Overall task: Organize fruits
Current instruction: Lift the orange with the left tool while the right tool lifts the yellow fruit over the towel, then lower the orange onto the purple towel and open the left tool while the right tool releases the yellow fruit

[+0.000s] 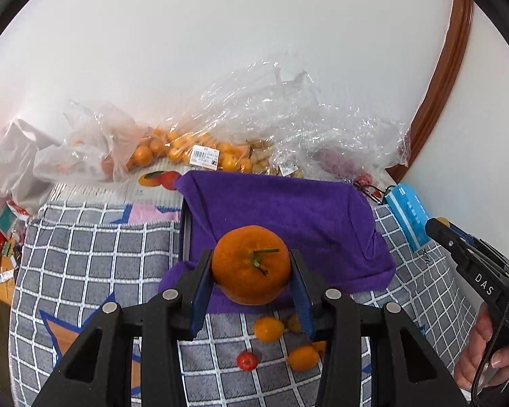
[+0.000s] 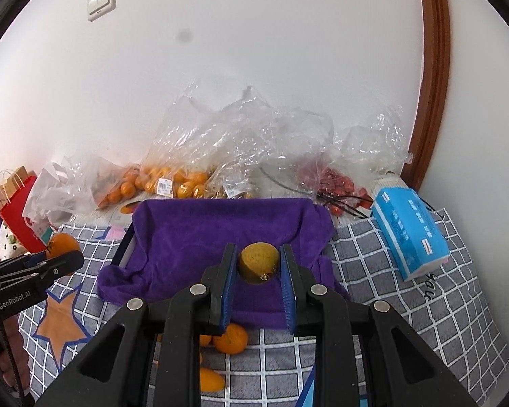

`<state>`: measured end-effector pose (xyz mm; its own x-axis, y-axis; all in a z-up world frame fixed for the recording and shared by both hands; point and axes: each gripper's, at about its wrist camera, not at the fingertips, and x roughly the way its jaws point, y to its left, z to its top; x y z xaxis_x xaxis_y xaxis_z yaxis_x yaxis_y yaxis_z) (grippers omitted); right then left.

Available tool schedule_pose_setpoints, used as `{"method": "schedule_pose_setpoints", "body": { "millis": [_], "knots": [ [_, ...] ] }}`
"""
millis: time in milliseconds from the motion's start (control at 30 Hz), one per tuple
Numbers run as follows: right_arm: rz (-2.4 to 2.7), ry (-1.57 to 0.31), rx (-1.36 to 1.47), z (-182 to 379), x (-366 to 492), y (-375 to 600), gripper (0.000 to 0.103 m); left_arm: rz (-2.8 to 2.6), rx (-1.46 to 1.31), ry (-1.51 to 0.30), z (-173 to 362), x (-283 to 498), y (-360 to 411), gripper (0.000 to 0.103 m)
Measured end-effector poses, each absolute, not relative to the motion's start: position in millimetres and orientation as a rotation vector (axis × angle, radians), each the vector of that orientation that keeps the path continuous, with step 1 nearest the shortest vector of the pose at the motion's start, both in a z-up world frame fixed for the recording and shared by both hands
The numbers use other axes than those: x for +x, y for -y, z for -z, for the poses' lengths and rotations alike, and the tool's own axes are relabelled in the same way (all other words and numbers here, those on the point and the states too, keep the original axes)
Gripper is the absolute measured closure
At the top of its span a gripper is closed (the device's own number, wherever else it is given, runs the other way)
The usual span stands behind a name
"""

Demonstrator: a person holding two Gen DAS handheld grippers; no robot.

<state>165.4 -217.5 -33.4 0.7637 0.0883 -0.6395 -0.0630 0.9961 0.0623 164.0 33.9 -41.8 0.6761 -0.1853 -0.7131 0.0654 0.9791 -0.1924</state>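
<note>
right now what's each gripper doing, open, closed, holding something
Left gripper: closed on a mandarin orange.
Right gripper: closed on a small yellow-green citrus fruit.

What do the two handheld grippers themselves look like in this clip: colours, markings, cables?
Both are matte black plastic frames with triangular cut-outs and round silver pivot pins. The fingers carry blue pads. The right gripper reads "DAS" in white and trails a thin black cable past a bare hand. The left gripper is marked "GenRobot.AI". No sleeve is visible.
</note>
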Motion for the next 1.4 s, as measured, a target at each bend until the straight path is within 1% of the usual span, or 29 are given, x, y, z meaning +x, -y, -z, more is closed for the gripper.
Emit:
{"method": "schedule_pose_setpoints", "body": {
  "millis": [700, 1100, 1400],
  "knots": [
    [-0.093, -0.685, 0.033, 31, 211, 213, 0.079, 0.138, -0.140, -0.800, 33, 206, -31, 0.063],
    [-0.087, -0.697, 0.013, 42, 244, 208, 0.079, 0.125, -0.141, -0.829, 49, 240, -33, 0.063],
    [-0.095, -0.731, 0.006, 62, 273, 205, 0.079, 0.116, -0.138, -0.865, 68, 265, -33, 0.063]
  ]
}}
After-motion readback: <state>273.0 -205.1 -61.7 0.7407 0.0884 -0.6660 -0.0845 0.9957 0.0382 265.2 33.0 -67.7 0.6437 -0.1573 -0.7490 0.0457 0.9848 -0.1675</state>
